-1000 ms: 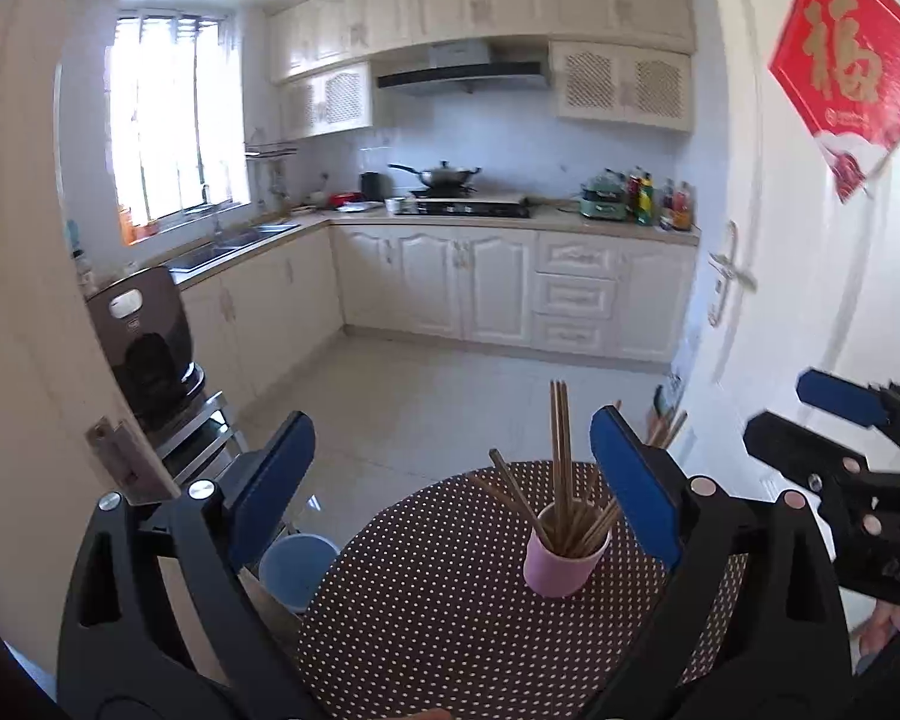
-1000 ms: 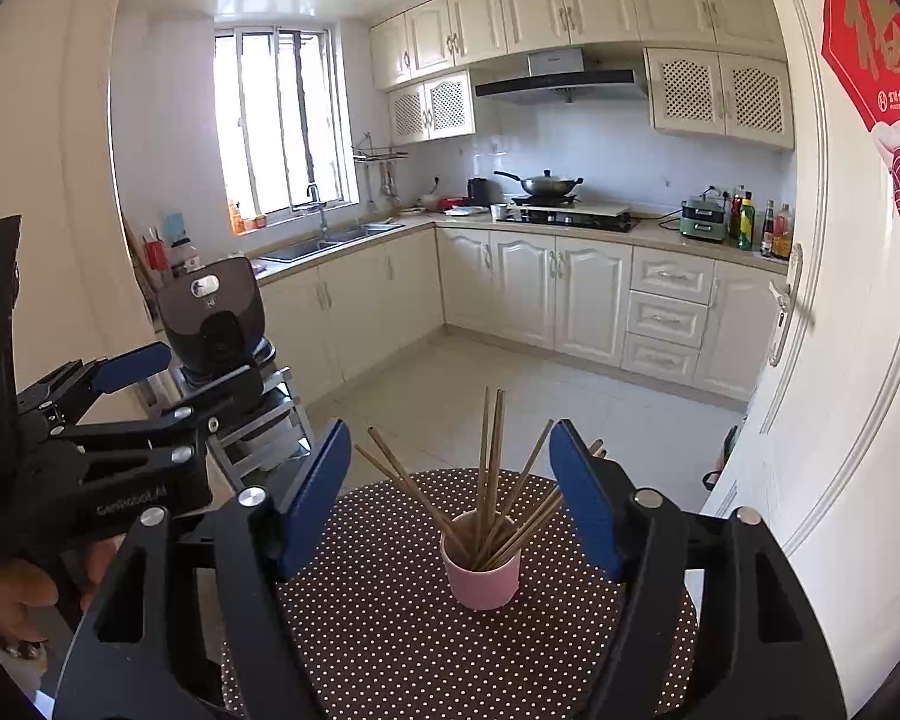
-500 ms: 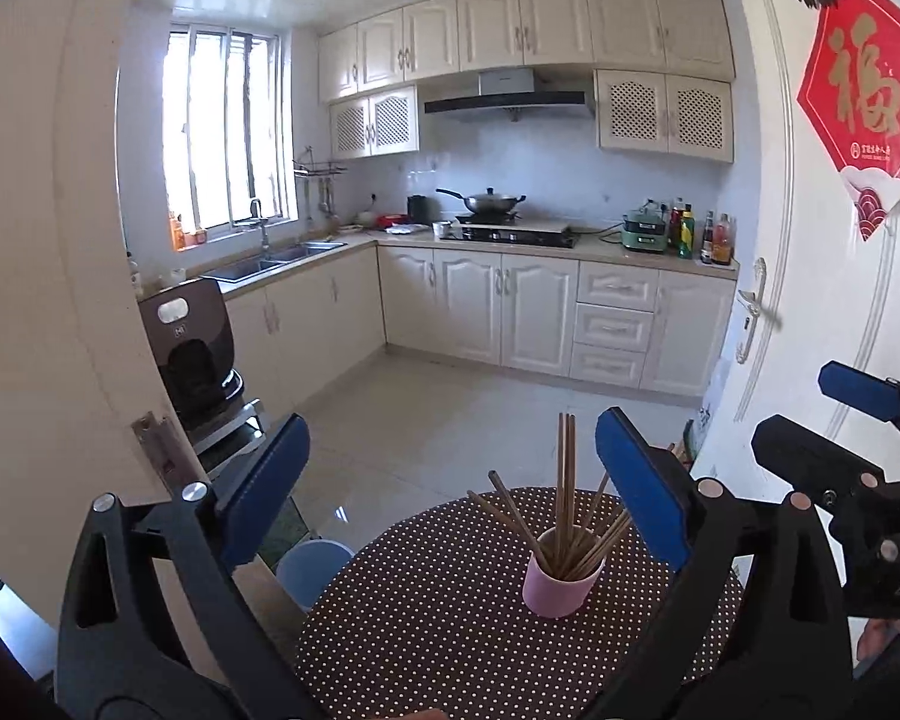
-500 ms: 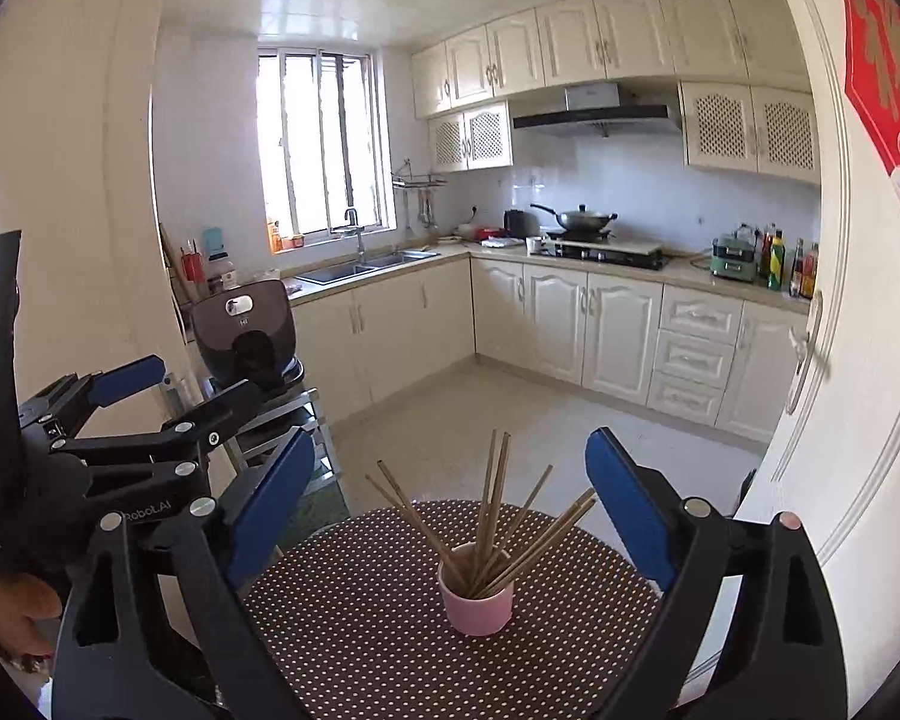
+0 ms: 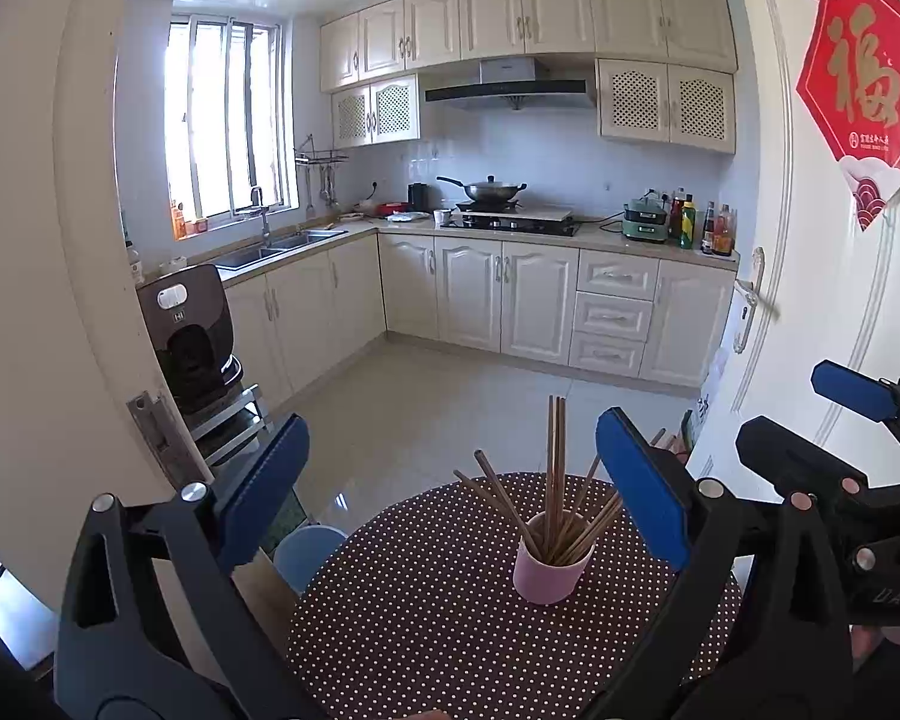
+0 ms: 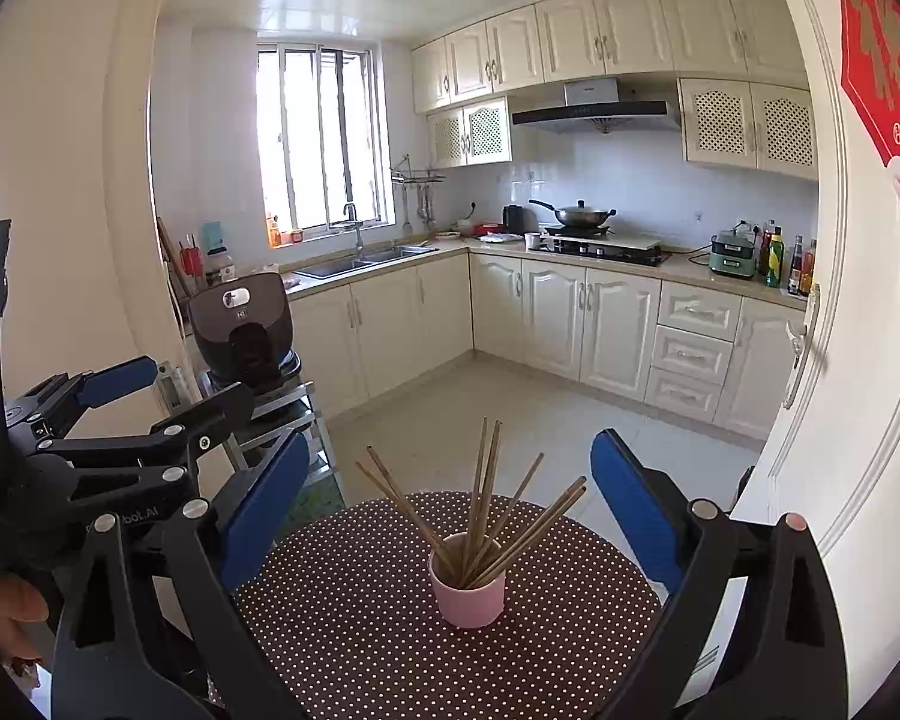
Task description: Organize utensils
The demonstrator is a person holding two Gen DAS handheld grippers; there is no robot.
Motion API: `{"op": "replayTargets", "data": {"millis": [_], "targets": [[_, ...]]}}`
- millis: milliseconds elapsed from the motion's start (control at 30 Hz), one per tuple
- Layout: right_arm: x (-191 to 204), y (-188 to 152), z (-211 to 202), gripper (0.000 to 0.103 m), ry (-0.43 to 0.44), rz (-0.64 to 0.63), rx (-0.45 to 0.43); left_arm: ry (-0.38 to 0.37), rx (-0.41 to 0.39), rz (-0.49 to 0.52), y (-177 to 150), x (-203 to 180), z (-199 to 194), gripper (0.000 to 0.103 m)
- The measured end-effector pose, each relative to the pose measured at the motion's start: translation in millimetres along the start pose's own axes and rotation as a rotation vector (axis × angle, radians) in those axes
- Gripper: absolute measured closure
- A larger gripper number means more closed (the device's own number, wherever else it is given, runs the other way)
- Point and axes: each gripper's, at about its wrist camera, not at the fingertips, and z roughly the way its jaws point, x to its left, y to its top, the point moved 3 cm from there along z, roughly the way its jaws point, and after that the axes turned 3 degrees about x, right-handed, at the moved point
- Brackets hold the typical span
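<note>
A pink cup [image 5: 548,558] is seen standing upright on a round table [image 5: 426,618] covered in a dark brown cloth with white dots. A bundle of wooden chopsticks [image 5: 555,468] is held in the cup, fanned out at different angles; some stand nearly vertical and others lean to the sides. In the left wrist view, the tips of a few chopsticks on the right are hidden behind the blue pad of the left gripper [image 5: 453,480]. The bottoms of all the sticks are concealed inside the cup.

The left gripper is held wide apart, with nothing between its blue pads, and the cup is framed between them at a distance. The right gripper [image 6: 444,498] is likewise spread wide and carries nothing; the cup lies between its pads, further along the table. Each gripper is also caught at the edge of the other's view, only partly, and part of a hand [image 6: 3,612] gripping the left one is glimpsed at the lower left of the right wrist view.

The near edge of the table is cut off by the gripper bodies in both views. A pale blue round object [image 5: 306,546] is partly hidden beneath the table's left rim, and what it is cannot be told. A red paper decoration [image 5: 864,90] is cropped by the frame on the door at the right.
</note>
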Motion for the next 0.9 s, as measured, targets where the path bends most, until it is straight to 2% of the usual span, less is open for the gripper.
{"op": "replayTargets", "data": {"millis": [900], "targets": [[3.3,-0.7,-2.9,0.009,-0.023,0.007,-0.022,-0.014,-0.04,0.026,3.7,-4.1,-3.9,0.008]]}}
